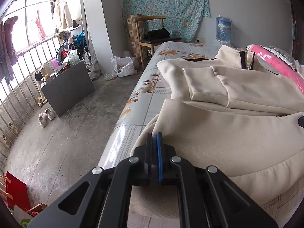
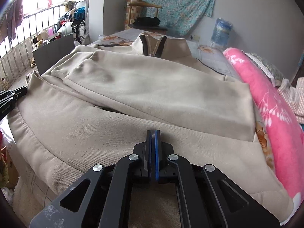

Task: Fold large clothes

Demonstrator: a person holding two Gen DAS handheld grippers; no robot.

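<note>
While the cream jacket (image 2: pixel 133 87) lies spread on the floral bed (image 1: pixel 136 95) with its sleeves folded across its front, I hold my left gripper (image 1: pixel 154 135) and right gripper (image 2: pixel 153 132) over its lower hem, both jaws pressed together with no cloth visibly between them.

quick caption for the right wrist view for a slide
Right gripper closed at the hem of a cream zip-collar fleece jacket with sleeves folded in, spread on a floral bed beside a pink blanket.

Lived-in home bedroom: bed (image 1: pixel 144 87), wooden chair (image 1: pixel 150 32), laundry by window (image 1: pixel 32 20), shoes (image 1: pixel 46 116).
</note>
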